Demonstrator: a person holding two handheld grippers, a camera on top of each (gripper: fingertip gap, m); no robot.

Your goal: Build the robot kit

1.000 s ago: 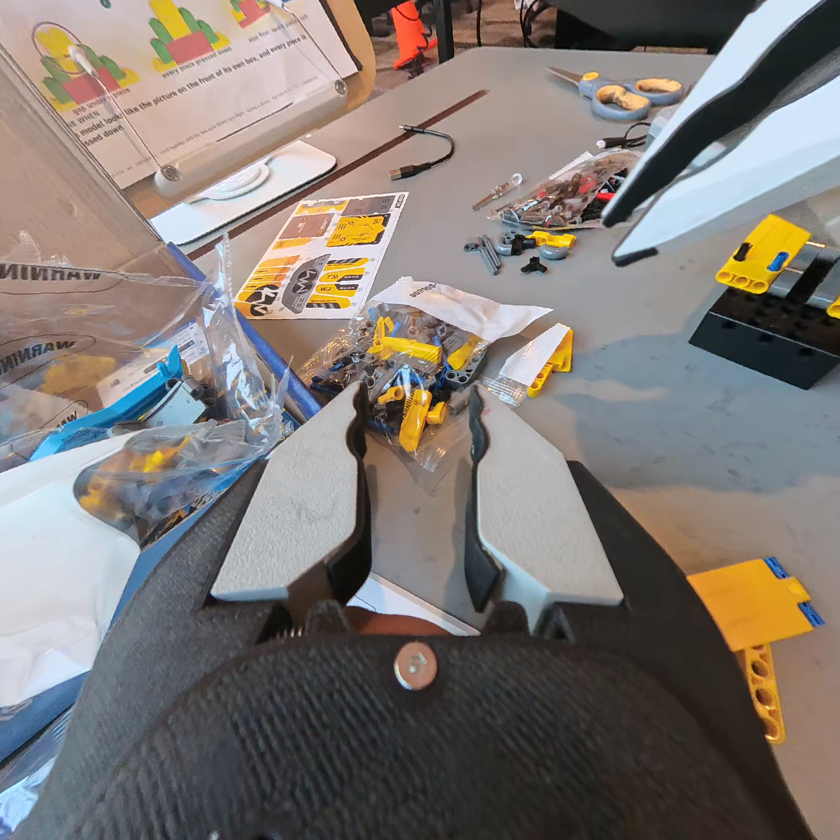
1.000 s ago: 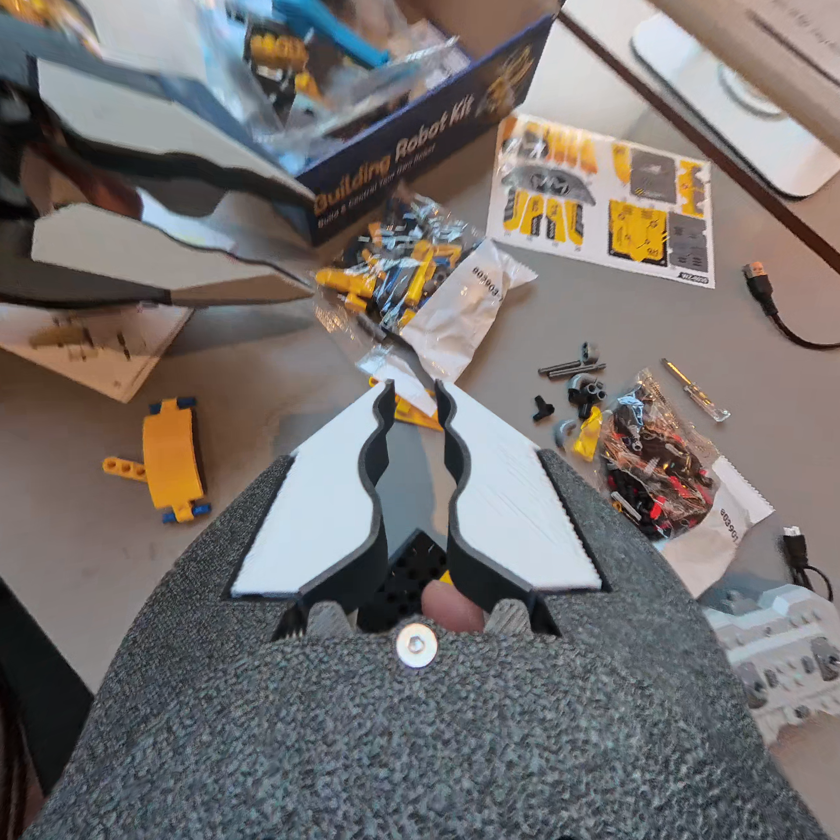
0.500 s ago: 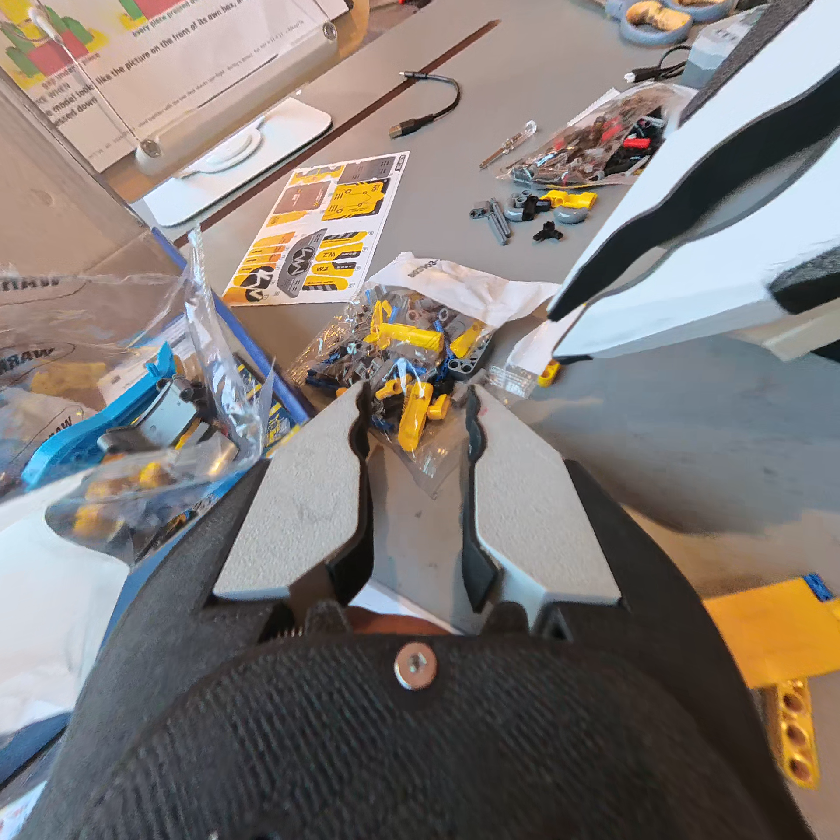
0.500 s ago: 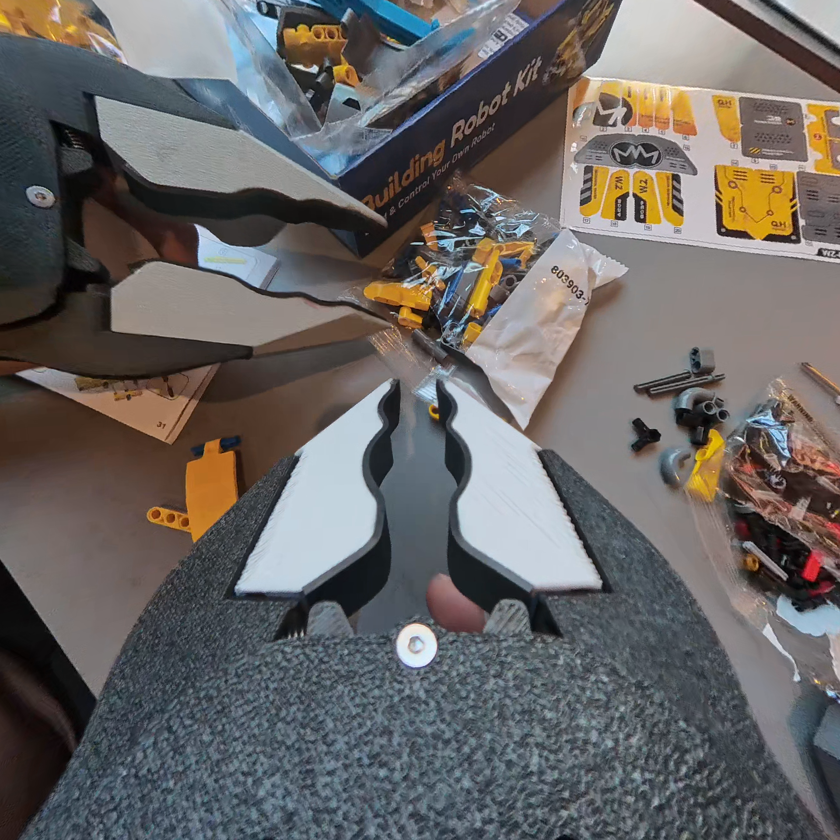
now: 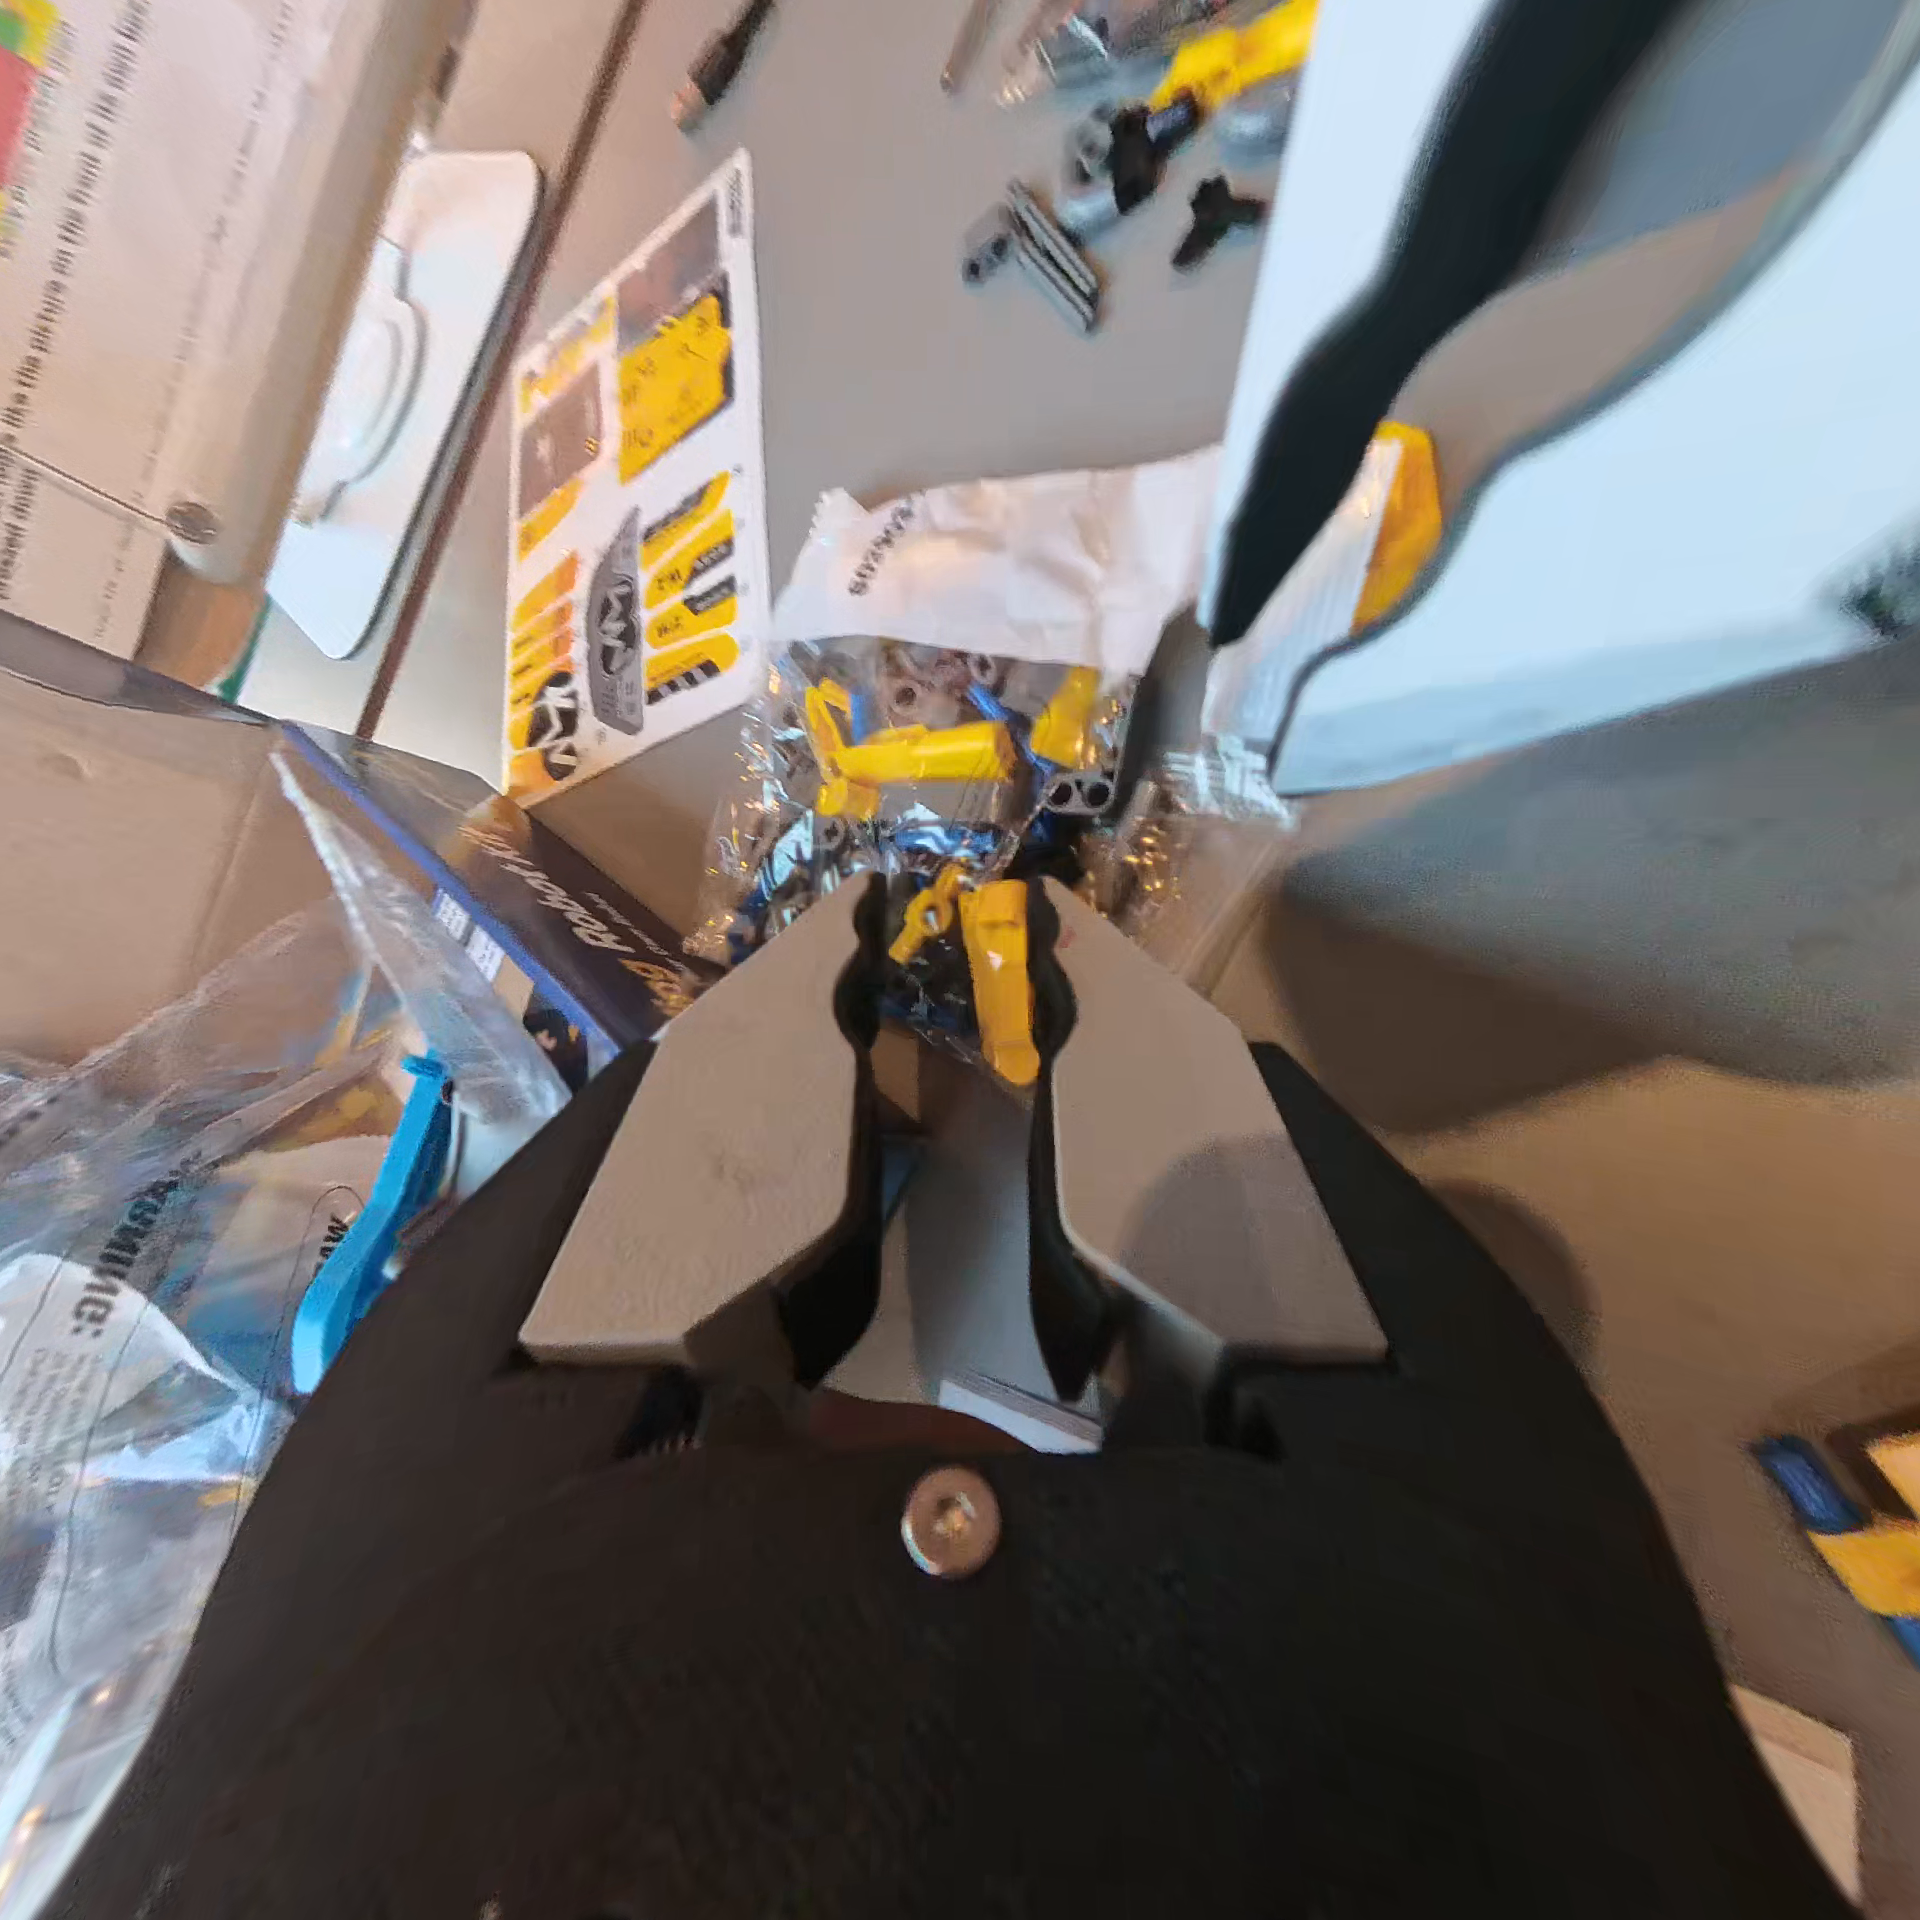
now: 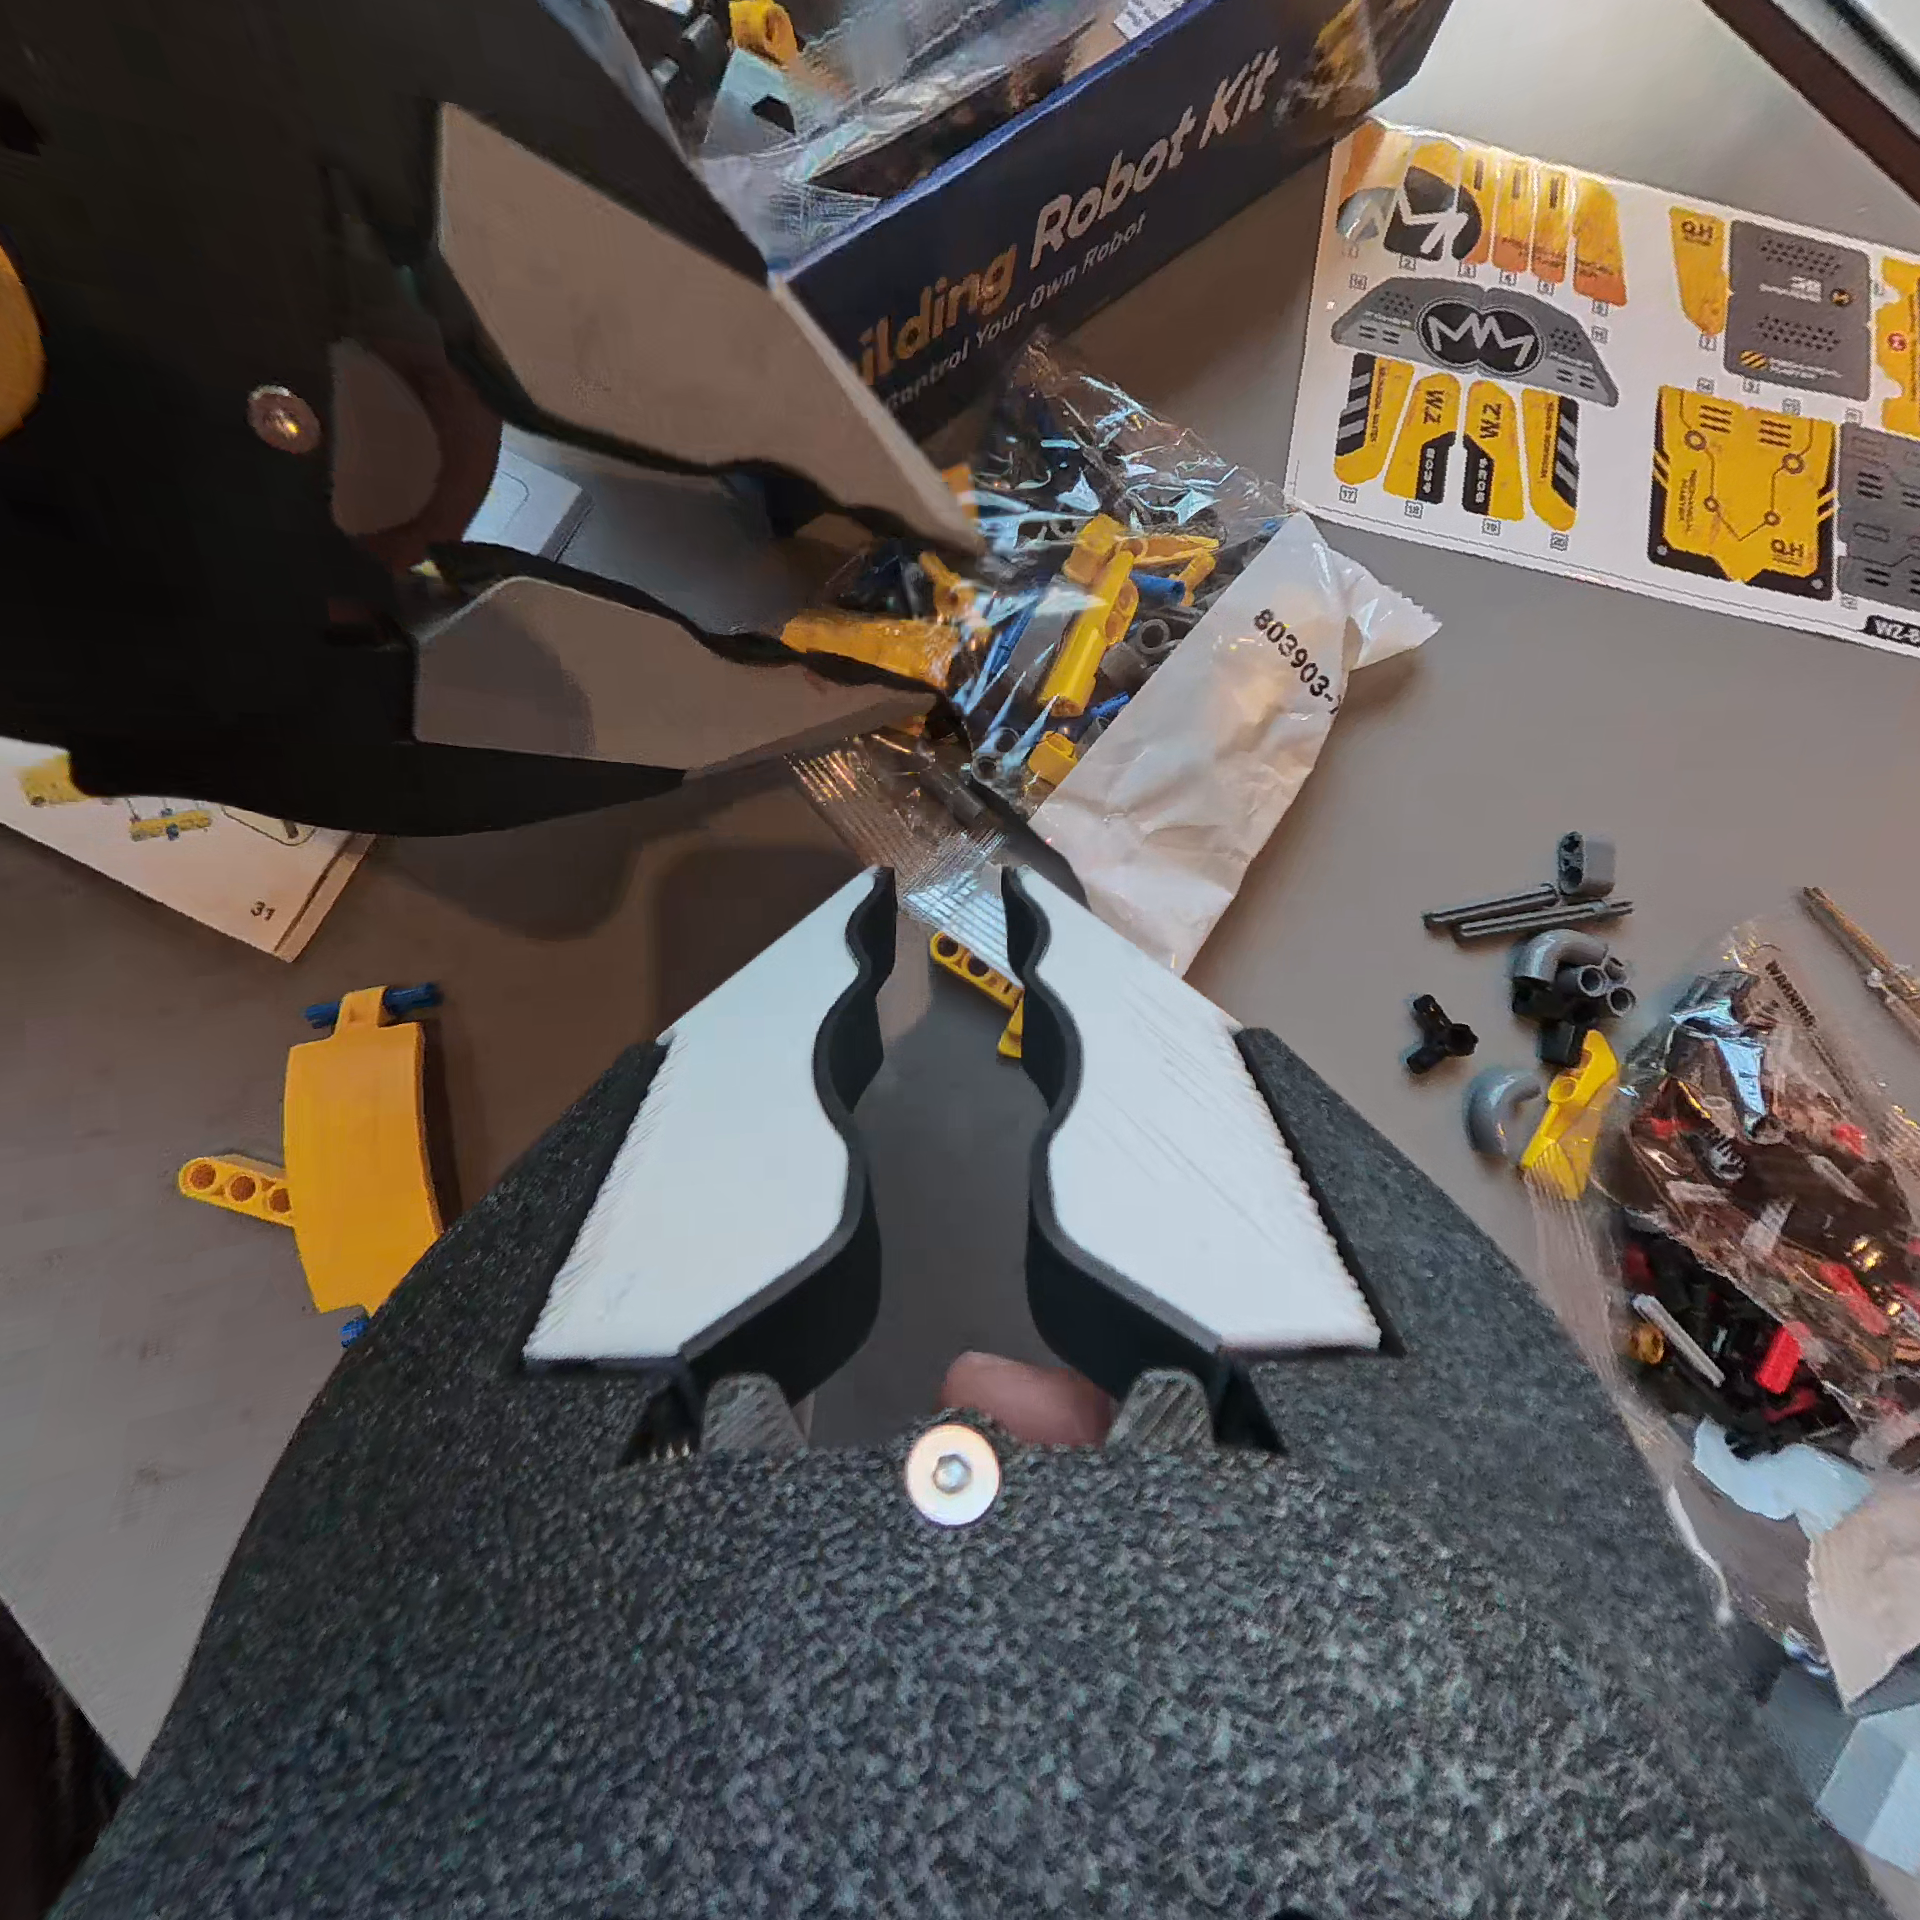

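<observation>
A clear bag of yellow, blue and grey building parts (image 5: 914, 748) lies on the grey table beside the dark blue kit box (image 5: 582, 914). My left gripper (image 5: 951, 904) has its grey fingers closed on the bag's near end, with a yellow piece between them. In the right wrist view the left gripper (image 6: 951, 623) pinches the bag (image 6: 1101, 582) from the left. My right gripper (image 6: 948, 883) is open, and the bag's clear sealed edge lies between its white fingertips. It also shows in the left wrist view (image 5: 1247, 675), at the bag's right side.
A sticker sheet (image 6: 1610, 395) lies beyond the bag. A second bag of red and black parts (image 6: 1766, 1195) and loose small pieces (image 6: 1558, 977) lie at right. A yellow curved panel (image 6: 353, 1143) and an instruction booklet (image 6: 208, 862) lie at left. The kit box (image 6: 1039, 239) holds more bags. About 6 cm separates my left fingertips from my right.
Both grippers have moved in onto the bag. The left fingers have narrowed onto its end. The right fingers have opened slightly around its sealed edge.
</observation>
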